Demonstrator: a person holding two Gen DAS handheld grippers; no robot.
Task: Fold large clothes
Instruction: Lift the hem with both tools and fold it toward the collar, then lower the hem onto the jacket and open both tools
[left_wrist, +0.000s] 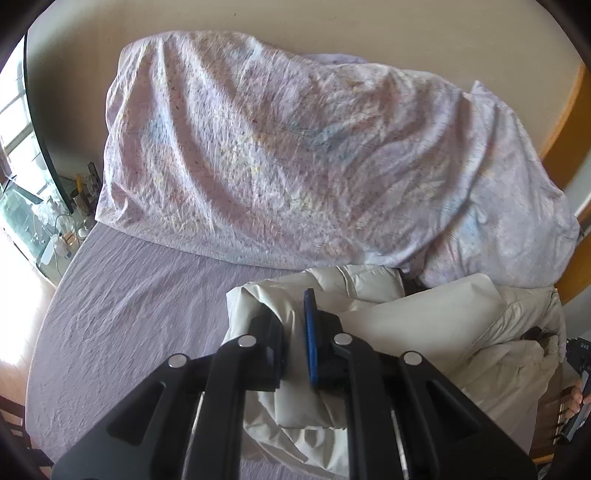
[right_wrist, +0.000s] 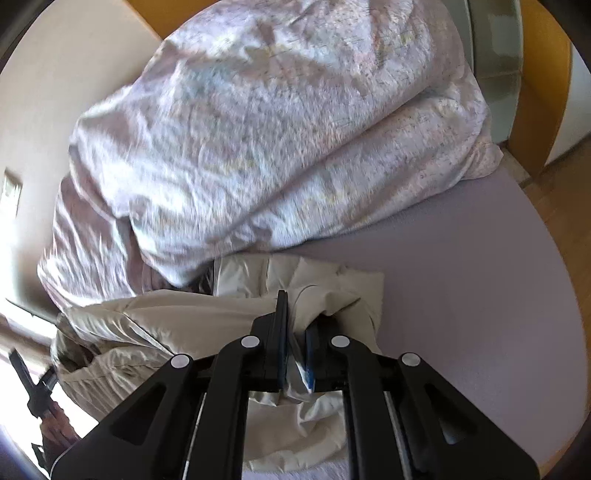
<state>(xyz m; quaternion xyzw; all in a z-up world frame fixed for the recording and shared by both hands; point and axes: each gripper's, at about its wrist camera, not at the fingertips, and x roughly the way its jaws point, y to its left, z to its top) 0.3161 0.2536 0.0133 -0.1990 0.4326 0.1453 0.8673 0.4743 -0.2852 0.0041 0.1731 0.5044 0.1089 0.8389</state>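
Note:
A cream puffy jacket (left_wrist: 424, 325) lies bunched on the lilac bed sheet (left_wrist: 140, 302), just in front of a heaped floral duvet. My left gripper (left_wrist: 293, 317) is shut on a fold of the jacket's left side; cloth bulges between its fingers. In the right wrist view the same jacket (right_wrist: 177, 325) spreads to the left, and my right gripper (right_wrist: 295, 332) is shut on a fold of its right side. The other gripper shows at the right edge of the left wrist view (left_wrist: 576, 373) and at the left edge of the right wrist view (right_wrist: 33, 387).
The crumpled floral duvet (left_wrist: 295, 147) fills the far half of the bed, also in the right wrist view (right_wrist: 277, 129). A cluttered side table with jars (left_wrist: 70, 225) stands left by a window. A wooden bed frame (left_wrist: 565, 122) runs along the right.

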